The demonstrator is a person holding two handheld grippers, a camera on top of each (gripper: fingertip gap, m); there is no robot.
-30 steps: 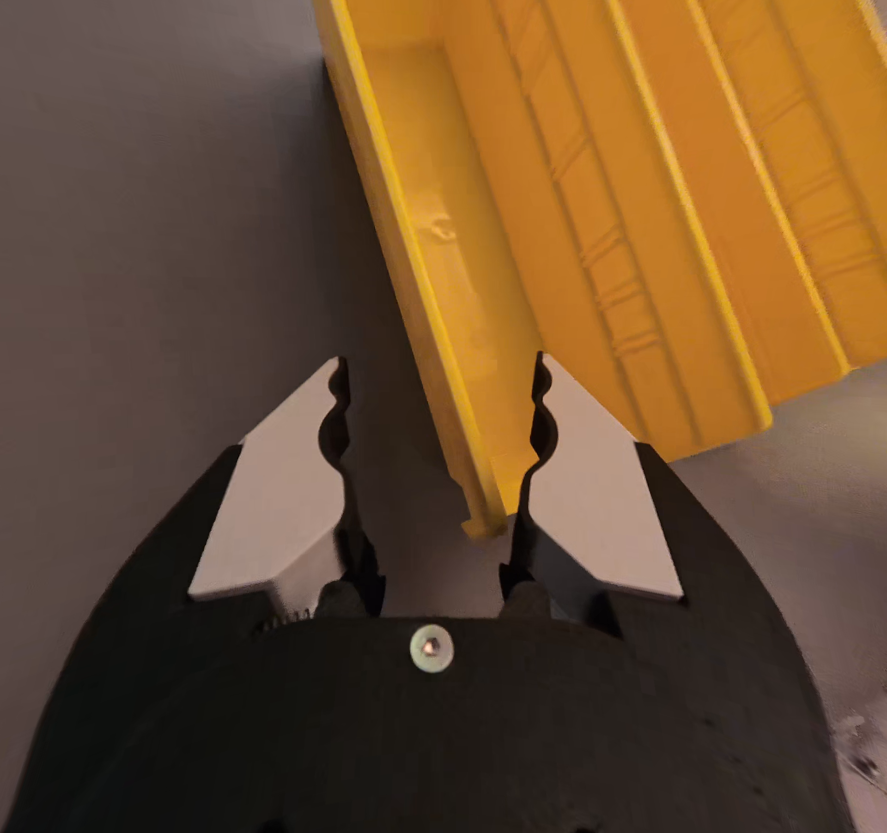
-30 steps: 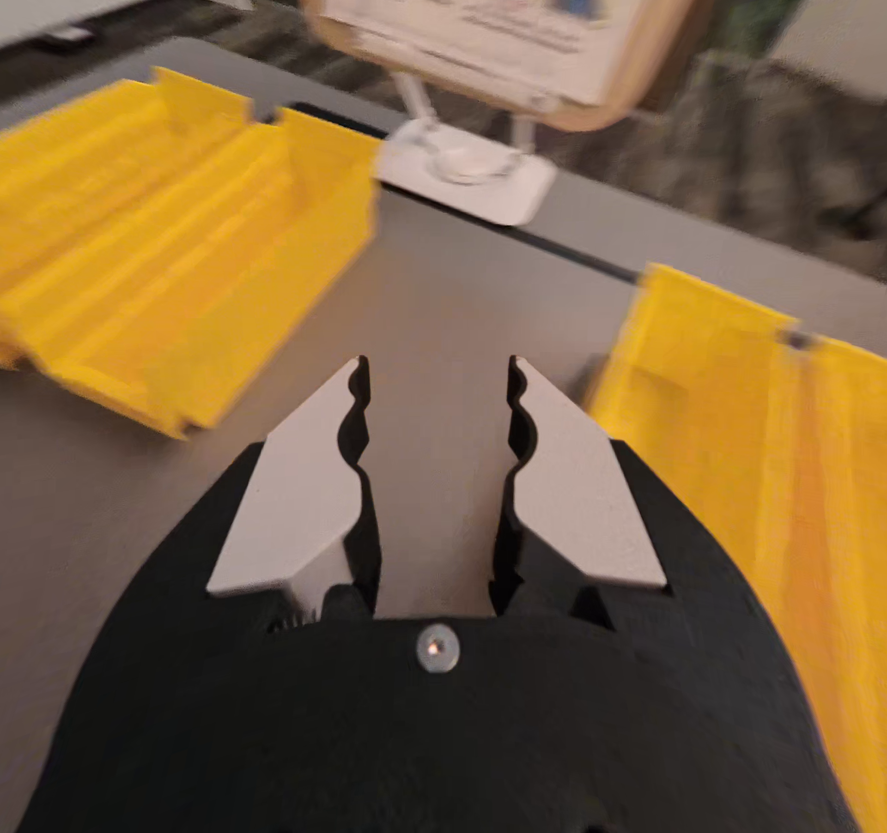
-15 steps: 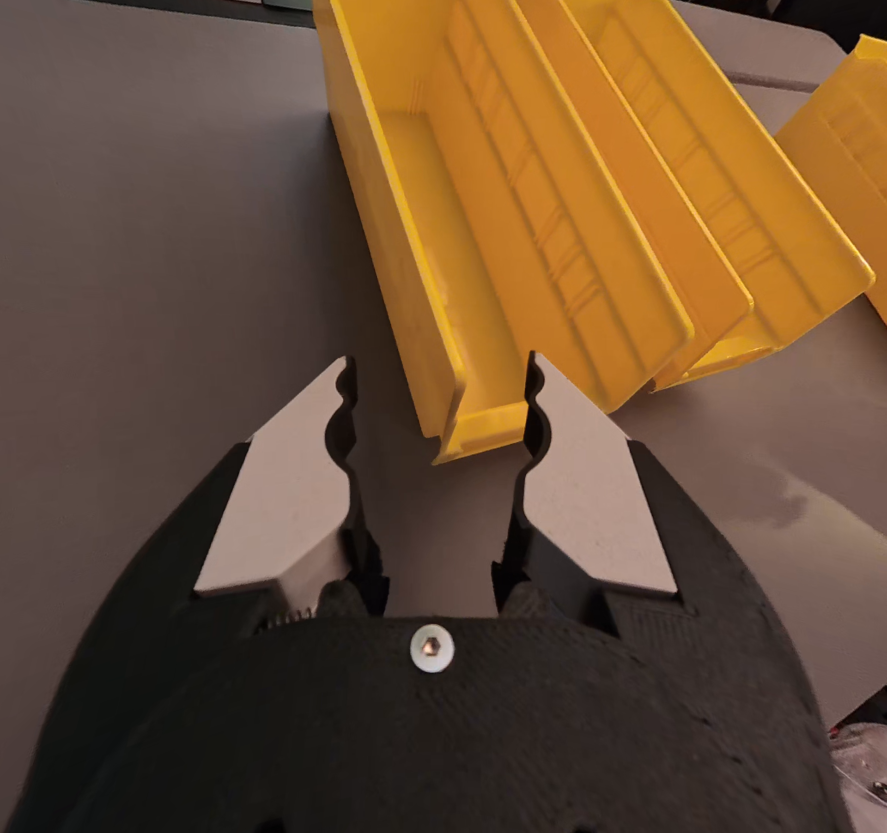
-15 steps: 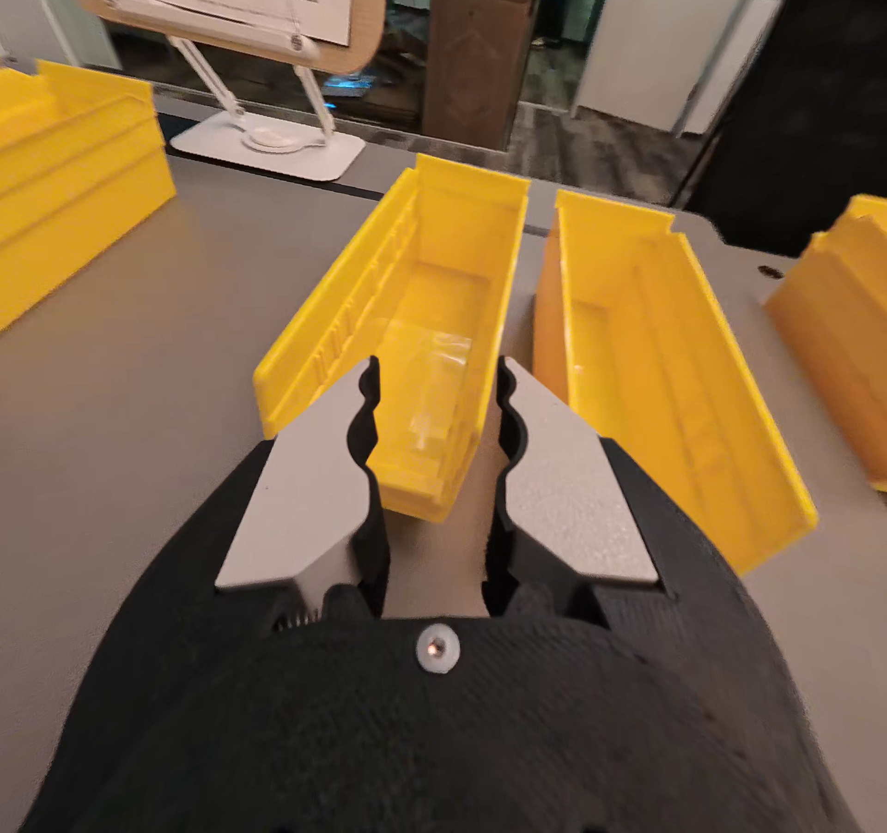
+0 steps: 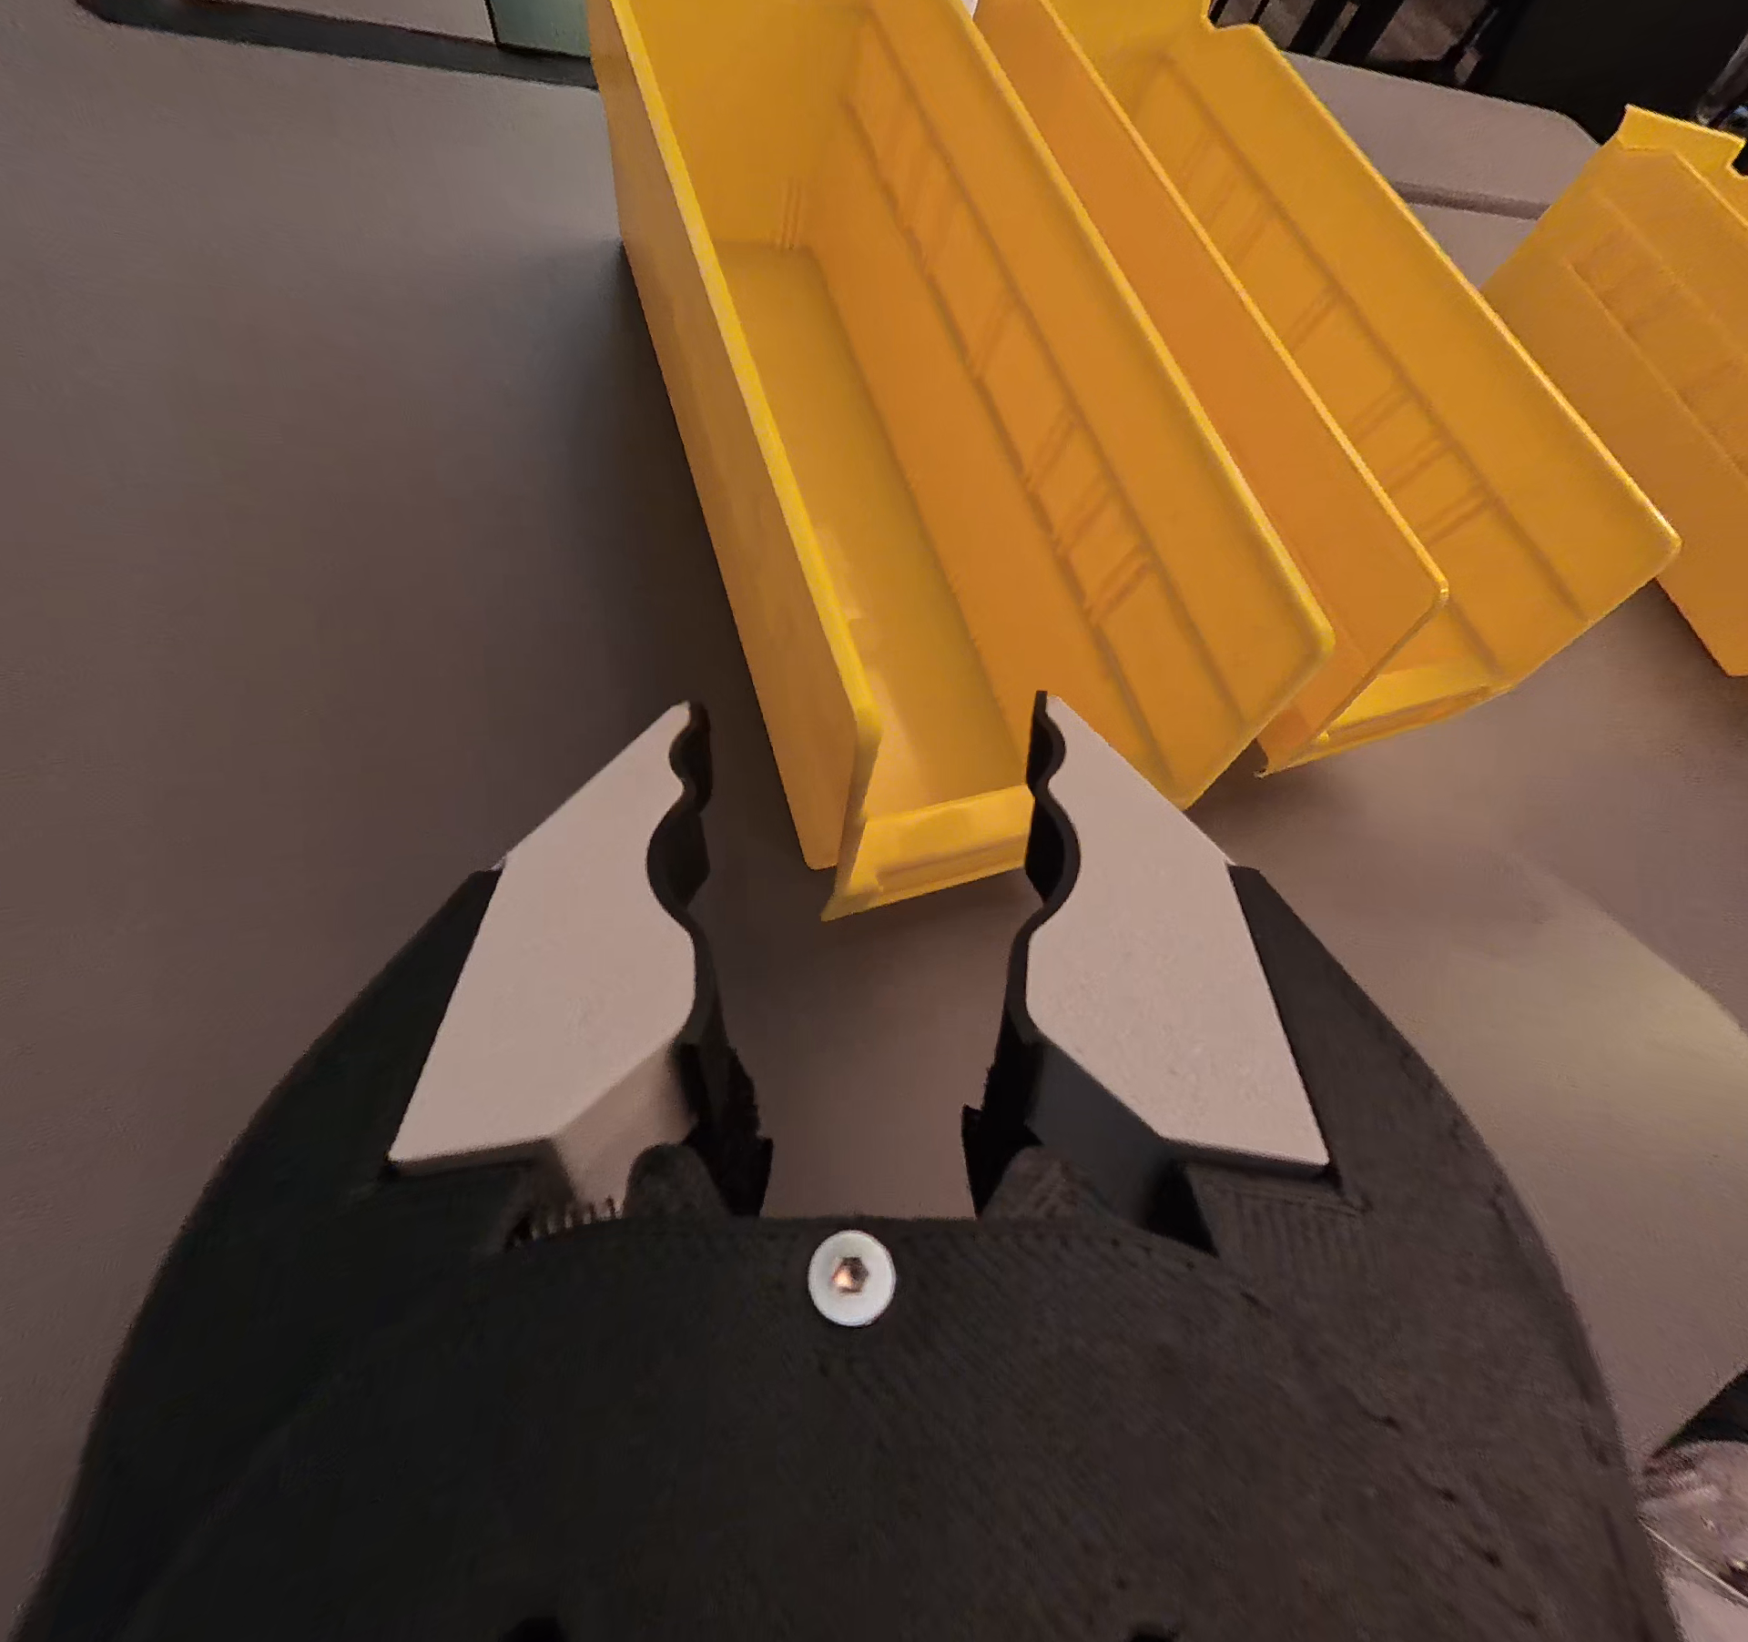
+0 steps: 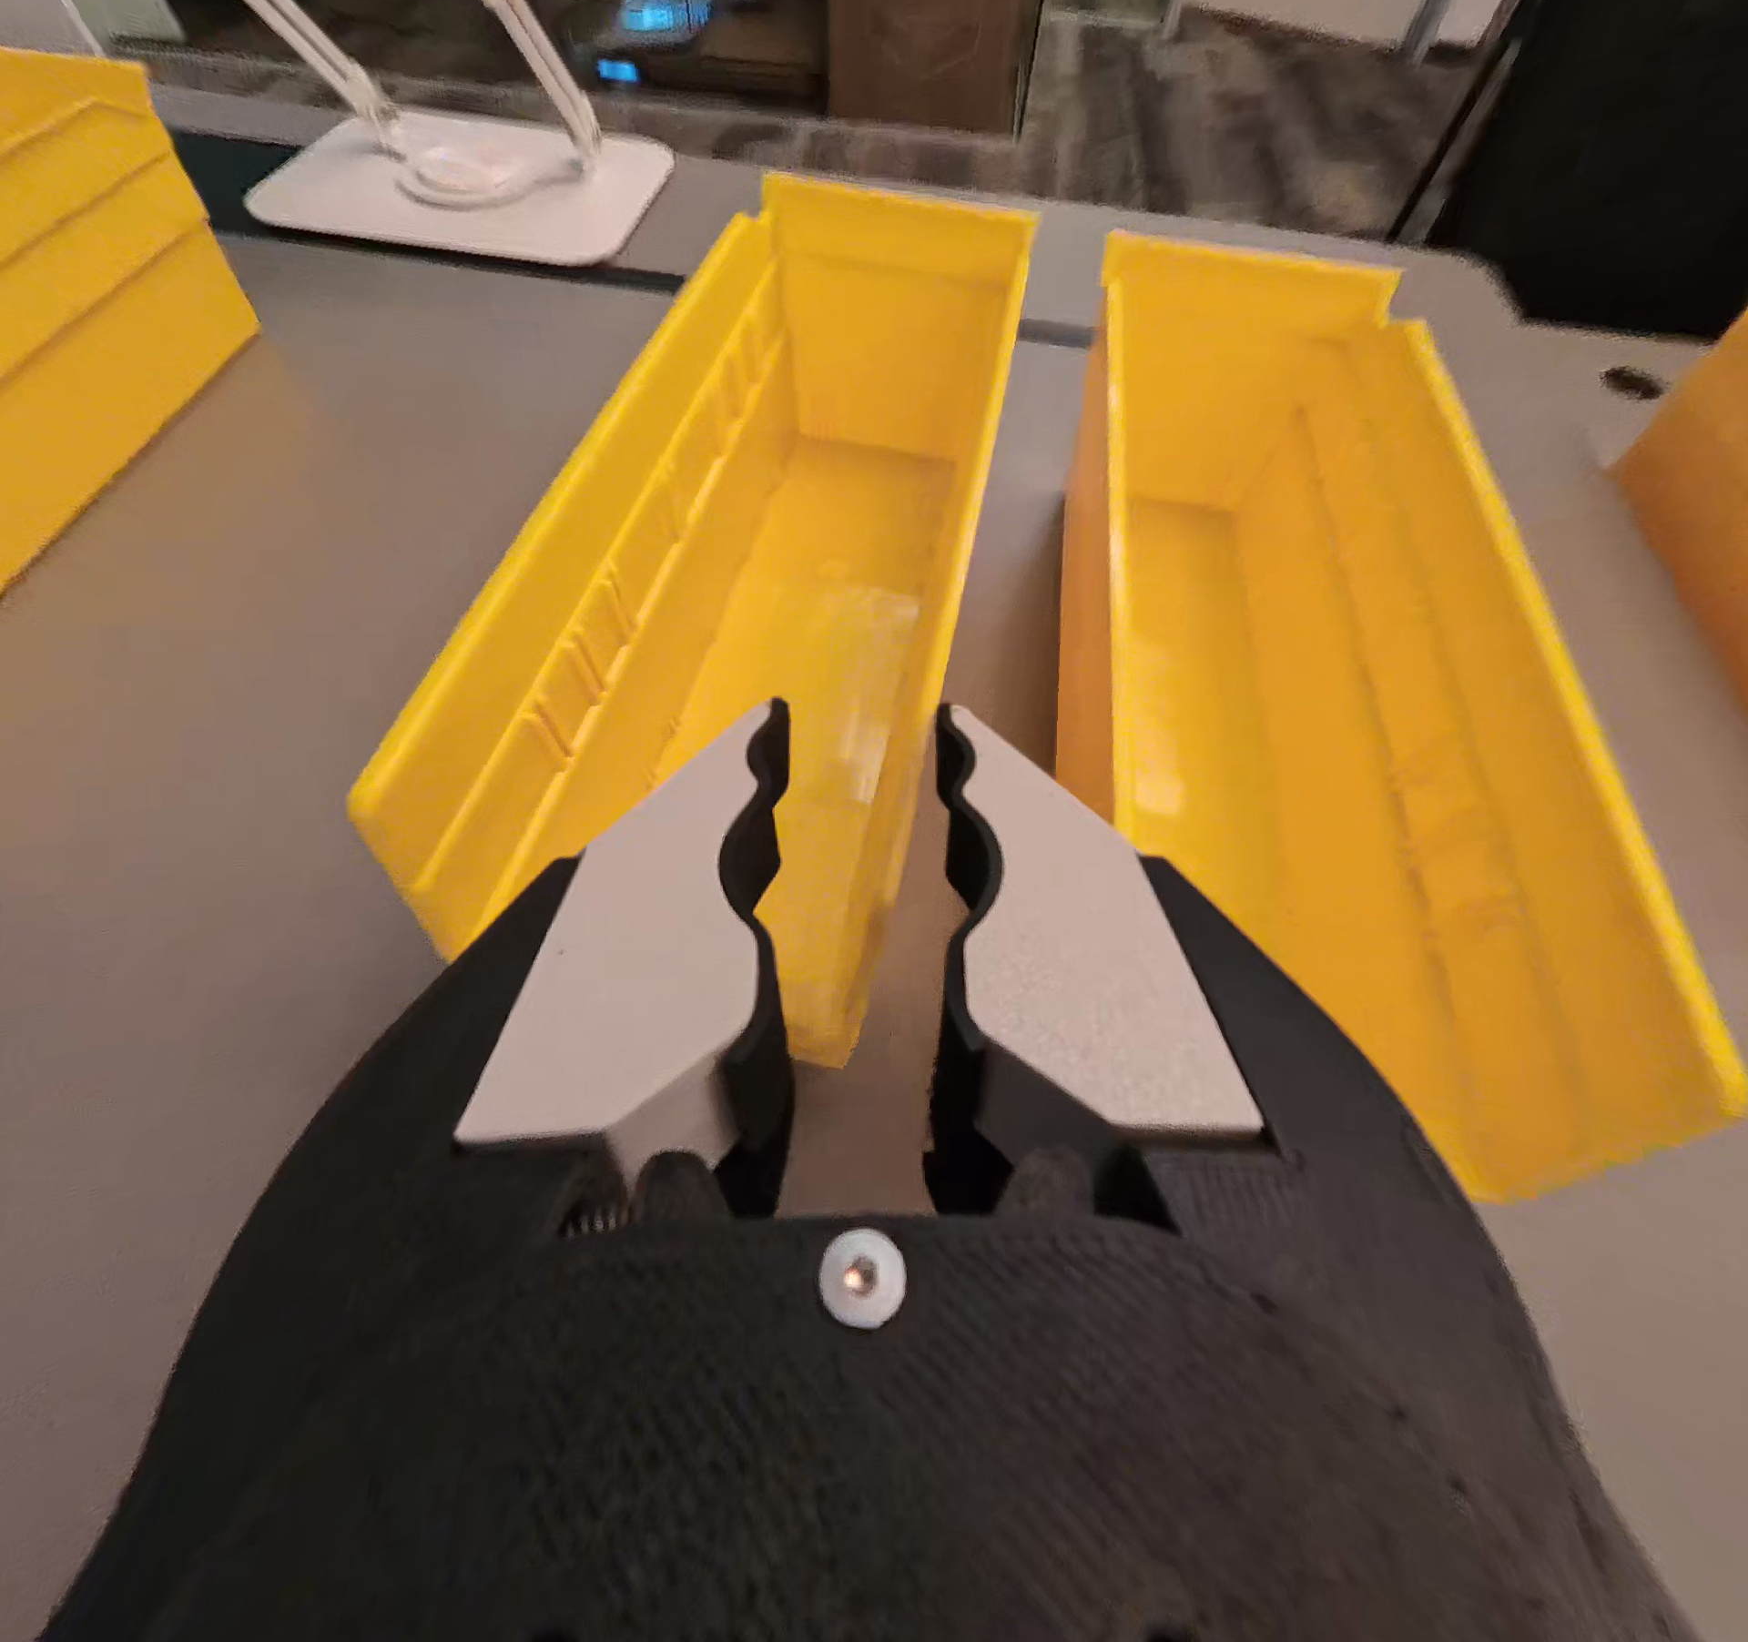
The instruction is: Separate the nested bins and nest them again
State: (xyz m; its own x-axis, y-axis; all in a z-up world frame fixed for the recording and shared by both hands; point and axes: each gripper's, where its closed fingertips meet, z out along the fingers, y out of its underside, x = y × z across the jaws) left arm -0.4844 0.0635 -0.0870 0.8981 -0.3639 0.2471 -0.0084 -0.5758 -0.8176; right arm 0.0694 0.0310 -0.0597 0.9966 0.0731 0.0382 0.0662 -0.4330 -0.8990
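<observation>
Standing side by side on the grey table (image 6: 189, 651), two long yellow bins are apart, so I judge the separating done and the re-nesting about to start. The right gripper (image 6: 861, 717) straddles the right-hand wall of the left bin (image 6: 719, 556) near its front end, its fingers (image 6: 662, 916) parted with a visible gap on either side of the wall, so nothing is gripped. The other bin (image 6: 1324, 651) sits just beside it, parallel, with a strip of table between them.

The left gripper (image 5: 865, 727) hangs wide apart in front of the nearest bin (image 5: 851, 367), with that bin's low front lip lying between the tips and clamped by neither.

The next move, I think, calls for closing on a wall, lifting one bin clear, then lining it up squarely over the other so it slides in without catching the rims.

More yellow bins (image 6: 85, 320) lie off to the sides. At the table's far edge stands a white stand base (image 6: 454, 197) holding a board, with dark flooring and a doorway beyond.
</observation>
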